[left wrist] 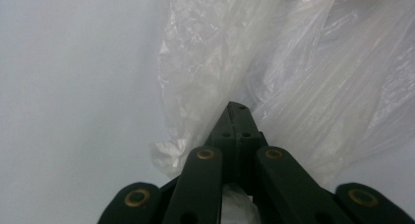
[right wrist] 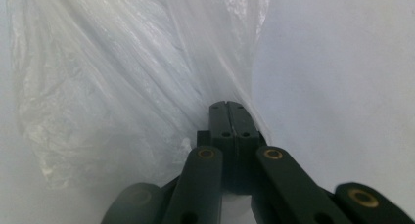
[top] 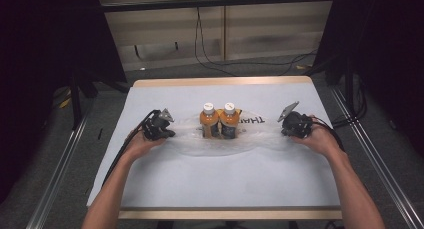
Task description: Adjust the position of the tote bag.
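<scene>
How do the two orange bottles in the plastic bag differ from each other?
The left bottle stands nearer the left hand-held gripper; the right bottle stands nearer the right hand-held gripper and the dark lettering on the plastic bag. The right bottle's cap sits a touch higher in the high view. Both are upright, side by side, white-capped, orange, dark-labelled.

A clear plastic bag (top: 235, 139) lies spread flat mid-table, two upright orange bottles (top: 218, 120) standing side by side inside it.
</scene>
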The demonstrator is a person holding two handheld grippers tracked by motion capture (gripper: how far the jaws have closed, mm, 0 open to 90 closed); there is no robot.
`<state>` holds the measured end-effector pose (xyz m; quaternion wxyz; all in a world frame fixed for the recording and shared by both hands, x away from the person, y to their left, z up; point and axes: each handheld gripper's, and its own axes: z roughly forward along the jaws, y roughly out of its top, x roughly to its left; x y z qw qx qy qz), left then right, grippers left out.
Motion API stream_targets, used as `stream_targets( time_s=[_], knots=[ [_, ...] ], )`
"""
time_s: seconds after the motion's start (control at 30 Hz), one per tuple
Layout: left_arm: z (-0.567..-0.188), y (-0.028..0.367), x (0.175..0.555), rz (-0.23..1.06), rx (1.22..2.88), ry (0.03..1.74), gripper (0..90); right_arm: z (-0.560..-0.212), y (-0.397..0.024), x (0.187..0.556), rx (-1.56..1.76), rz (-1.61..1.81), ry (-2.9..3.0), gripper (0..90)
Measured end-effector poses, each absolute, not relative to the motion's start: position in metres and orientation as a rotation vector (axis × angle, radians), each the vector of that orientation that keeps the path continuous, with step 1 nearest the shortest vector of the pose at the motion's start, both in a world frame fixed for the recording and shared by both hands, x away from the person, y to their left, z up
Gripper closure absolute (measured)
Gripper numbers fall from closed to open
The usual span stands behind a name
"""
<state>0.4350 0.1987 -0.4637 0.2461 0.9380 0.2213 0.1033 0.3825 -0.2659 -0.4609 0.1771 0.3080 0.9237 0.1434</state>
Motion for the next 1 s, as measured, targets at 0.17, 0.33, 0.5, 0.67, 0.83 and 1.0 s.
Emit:
stream_targets(
  time_s=[0.17, 0.33, 0.5, 0.67, 0.83, 1.0],
  knots=[
    [-0.463, 0.199, 0.433, 0.284, 2.562, 0.634, 90.0, -0.461, -0.268, 0.381, 0.871, 0.423, 2.61, 90.0],
    [-0.463, 0.198, 0.432, 0.303, 2.566, 0.625, 90.0, -0.461, -0.27, 0.379, 0.882, 0.439, 2.604, 90.0],
    [-0.464, 0.202, 0.427, 0.26, 2.488, 0.651, 90.0, -0.462, -0.269, 0.378, 0.899, 0.456, 2.588, 90.0],
    [-0.468, 0.206, 0.423, 0.239, 2.372, 0.691, 90.0, -0.46, -0.273, 0.376, 0.953, 0.56, 2.562, 90.0],
    [-0.46, 0.21, 0.42, 0.218, 2.304, 0.663, 87.7, -0.453, -0.276, 0.37, 0.949, 0.677, 2.526, 90.0],
    [-0.453, 0.207, 0.412, 0.223, 2.257, 0.63, 87.7, -0.448, -0.274, 0.363, 0.958, 0.804, 2.489, 90.0]
  ],
)
